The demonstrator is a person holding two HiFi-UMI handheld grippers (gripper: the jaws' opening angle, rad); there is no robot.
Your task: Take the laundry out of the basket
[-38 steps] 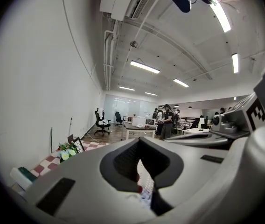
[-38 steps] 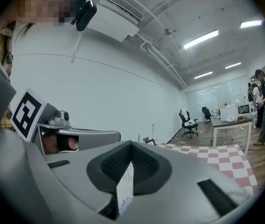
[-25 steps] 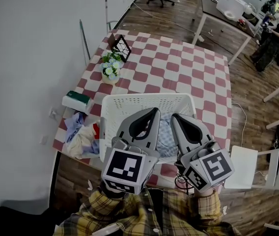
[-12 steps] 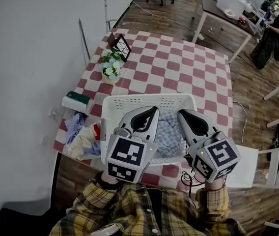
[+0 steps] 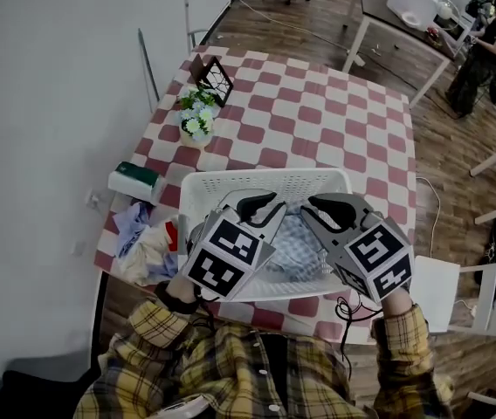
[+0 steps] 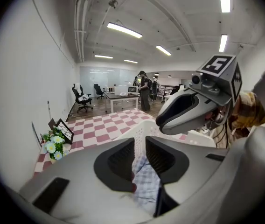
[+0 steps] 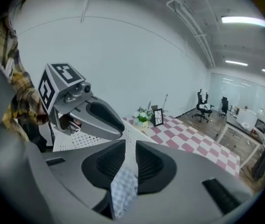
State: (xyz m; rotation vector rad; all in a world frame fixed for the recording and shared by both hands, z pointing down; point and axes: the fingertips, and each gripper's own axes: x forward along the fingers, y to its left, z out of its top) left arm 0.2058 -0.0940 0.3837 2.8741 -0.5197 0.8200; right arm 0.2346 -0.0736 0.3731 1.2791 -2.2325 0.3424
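Head view: my left gripper and right gripper sit lower than a second ago, noses tipped into the white basket on the checked table. The blue checked cloth lies inside, between them.

Left gripper view: the jaws have just been opening to a narrow slot. The cloth shows through it, unpinched.

Right gripper view: the same narrow slot, cloth below, nothing gripped.
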